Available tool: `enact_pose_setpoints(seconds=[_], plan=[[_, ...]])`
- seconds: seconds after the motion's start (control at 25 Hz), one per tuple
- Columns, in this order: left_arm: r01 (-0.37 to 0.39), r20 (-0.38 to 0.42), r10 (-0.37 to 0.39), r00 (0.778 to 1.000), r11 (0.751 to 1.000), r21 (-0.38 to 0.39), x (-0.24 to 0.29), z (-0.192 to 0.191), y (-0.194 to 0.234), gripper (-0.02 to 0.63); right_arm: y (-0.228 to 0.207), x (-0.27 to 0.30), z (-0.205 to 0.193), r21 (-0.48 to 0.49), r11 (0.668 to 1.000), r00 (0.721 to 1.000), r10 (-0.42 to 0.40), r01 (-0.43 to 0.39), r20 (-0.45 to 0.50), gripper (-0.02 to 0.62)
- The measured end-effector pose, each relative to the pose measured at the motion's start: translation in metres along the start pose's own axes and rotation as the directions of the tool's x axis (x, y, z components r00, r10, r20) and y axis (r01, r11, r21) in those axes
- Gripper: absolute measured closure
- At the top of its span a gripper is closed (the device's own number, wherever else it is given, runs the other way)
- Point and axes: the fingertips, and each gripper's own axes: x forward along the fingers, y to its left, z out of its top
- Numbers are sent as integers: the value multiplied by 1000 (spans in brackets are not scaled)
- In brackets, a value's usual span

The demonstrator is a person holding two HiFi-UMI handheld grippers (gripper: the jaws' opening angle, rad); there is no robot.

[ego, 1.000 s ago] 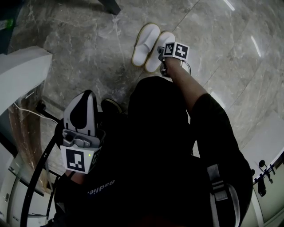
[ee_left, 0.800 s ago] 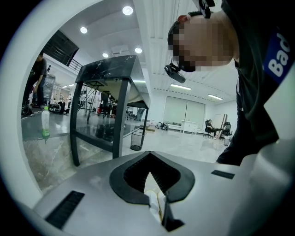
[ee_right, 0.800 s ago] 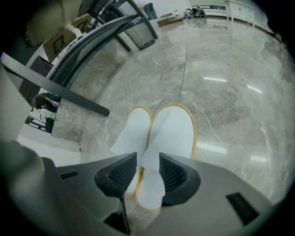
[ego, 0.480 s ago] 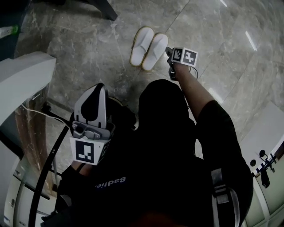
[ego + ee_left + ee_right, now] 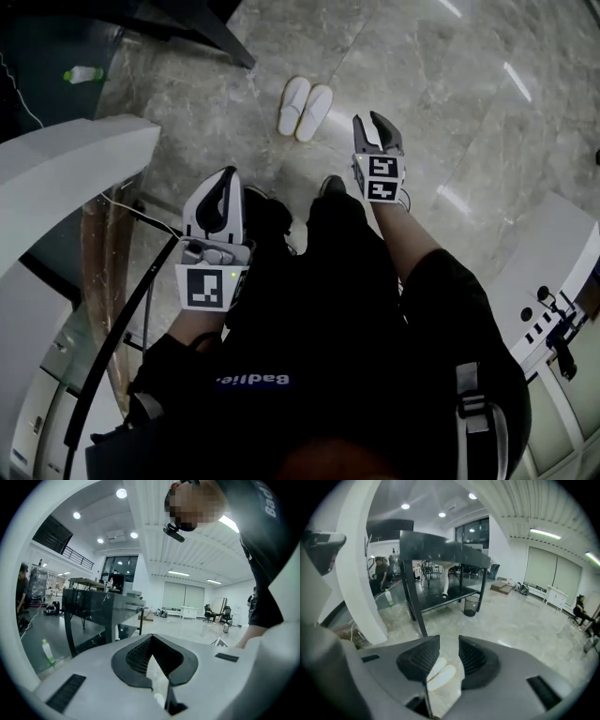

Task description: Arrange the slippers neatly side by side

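The right gripper is hovering with jaws apart and empty, the left gripper is hovering with tips together on nothing, while white slippers are lying side by side.

Left tool closed, right tool jaws apart

White lettering reading roughly "Badlie" on the person's black shirt, no other legible text

head view: high, steeply down | gripper views: roughly level, outward | shared: slippers, head+right
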Motion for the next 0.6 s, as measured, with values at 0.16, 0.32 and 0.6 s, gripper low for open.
enact_pose_setpoints(seconds=[0.16,0.32,0.6], plan=[[43,10,-44,999,998,35,-27,97,-30,620,12,-116,67,2,1000,998,25,-25,52,469],[87,16,-89,996,993,79,-57,166,-53,620,27,-216,120,-45,998,995,49,-45,90,469],[201,54,-209,976,972,124,-93,224,-73,620,60,-331,192,-68,998,979,25,-11,204,469]])
